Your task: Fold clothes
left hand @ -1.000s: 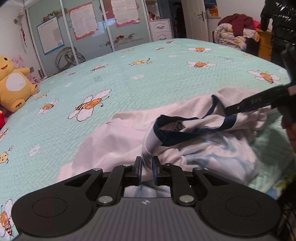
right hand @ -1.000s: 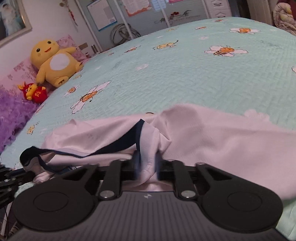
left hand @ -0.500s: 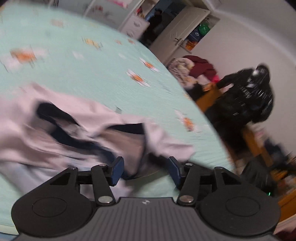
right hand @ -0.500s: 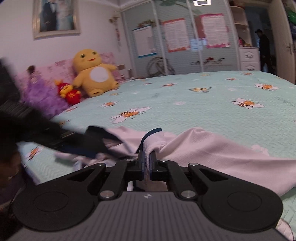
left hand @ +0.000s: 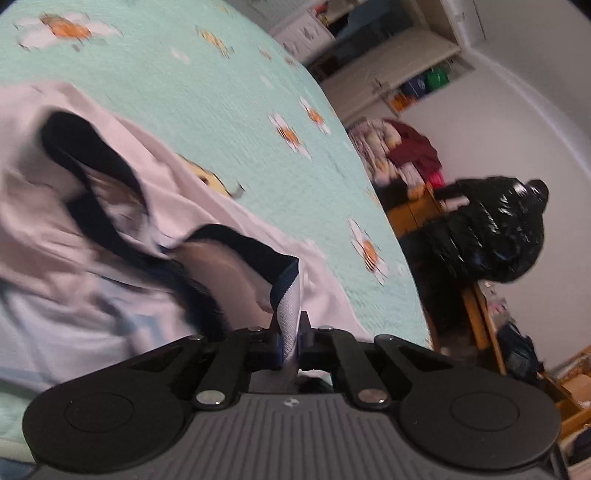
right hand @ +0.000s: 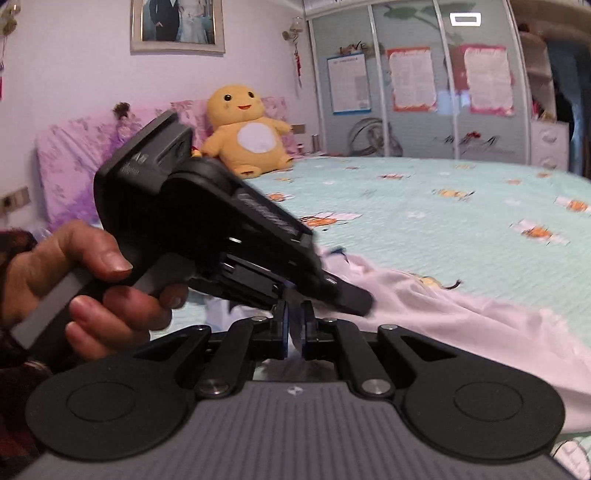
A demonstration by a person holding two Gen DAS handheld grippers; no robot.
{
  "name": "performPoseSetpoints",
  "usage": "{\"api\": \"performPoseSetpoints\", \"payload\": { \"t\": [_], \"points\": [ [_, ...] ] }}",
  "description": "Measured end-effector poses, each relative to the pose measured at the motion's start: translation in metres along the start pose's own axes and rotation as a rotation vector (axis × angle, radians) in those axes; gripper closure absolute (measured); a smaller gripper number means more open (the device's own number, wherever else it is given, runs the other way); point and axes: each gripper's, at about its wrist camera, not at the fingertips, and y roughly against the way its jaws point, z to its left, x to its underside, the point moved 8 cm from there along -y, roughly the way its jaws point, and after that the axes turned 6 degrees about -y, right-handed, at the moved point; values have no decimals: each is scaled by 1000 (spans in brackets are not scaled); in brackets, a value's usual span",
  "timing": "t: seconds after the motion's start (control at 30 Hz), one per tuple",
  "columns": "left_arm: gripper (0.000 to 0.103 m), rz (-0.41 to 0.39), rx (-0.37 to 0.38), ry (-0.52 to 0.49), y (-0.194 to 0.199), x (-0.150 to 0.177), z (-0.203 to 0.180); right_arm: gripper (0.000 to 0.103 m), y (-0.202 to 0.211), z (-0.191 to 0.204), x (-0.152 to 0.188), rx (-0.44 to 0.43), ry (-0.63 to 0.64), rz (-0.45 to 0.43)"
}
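A bedroom here, and the whole stage is a wide bed under a mint-green quilt printed with bees and daisies. Up at the pink headboard sits a yellow plush toy, a framed photograph on the wall above, sliding wardrobe doors with posters beyond. Crumpled on the near side of the bed lies the white T-shirt, its navy neckband twisting in a loop across the heap.

Left gripper now: jaws clenched tight on a fold of the shirt right beside the navy trim, white mesh fabric standing up between the pads. From the other side you see that same gripper tilted down over the cloth, the person's left hand wrapped round its grey handle, thumb on top.

Right gripper: jaws drawn in close with only a narrow slit, easing apart a touch, and a strip of white fabric sits between them. The left gripper's tip is just in front of it, and the shirt trails off to the right across the quilt.

Past the bed's far edge, another person in a glossy black puffer jacket stands by a wooden dresser piled with clothes
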Motion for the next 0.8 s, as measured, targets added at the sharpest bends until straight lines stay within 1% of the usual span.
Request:
{"api": "performPoseSetpoints", "payload": {
  "t": [0.03, 0.1, 0.13, 0.17, 0.23, 0.27, 0.3, 0.33, 0.37, 0.4, 0.47, 0.53, 0.6, 0.67, 0.8],
  "points": [
    [100, -10, -12, -15, 9, 0, 2, 93, 5, -1, -1, -24, -15, 11],
    [100, -14, -12, -41, 28, 5, 6, 80, 18, -8, -7, -86, -91, 24],
    [100, -11, -7, -56, 37, 8, 7, 77, 24, -12, -11, -117, -130, 30],
    [100, -1, 2, -74, 42, 13, 6, 71, 31, -16, -15, -148, -169, 36],
    [100, 28, 38, -103, 53, 24, 4, 60, 39, -30, -32, -163, -245, 12],
    [100, 46, 67, -110, 56, 30, 3, 52, 39, -37, -40, -148, -261, 6],
    [100, 59, 88, -119, 60, 36, 2, 49, 37, -41, -49, -122, -258, -3],
    [100, 72, 107, -129, 63, 42, 1, 48, 32, -46, -59, -93, -237, -13],
    [100, 82, 128, -137, 66, 47, 0, 44, 24, -45, -66, -66, -205, -16],
    [100, 92, 150, -145, 70, 52, -2, 36, 12, -46, -73, -40, -168, -7],
    [100, 98, 180, -159, 75, 58, -3, 31, -21, -40, -83, -31, -77, 34],
    [100, 94, 202, -168, 78, 61, -2, 29, -55, -35, -92, -24, 14, 76],
    [100, 83, 220, -165, 80, 61, 0, 29, -101, -24, -98, -34, 71, 141],
    [100, 73, 236, -155, 82, 59, 5, 29, -145, -13, -96, -58, 82, 205],
    [100, 55, 258, -137, 86, 57, 11, 30, -218, 13, -83, -115, 60, 306]
  ]
}}
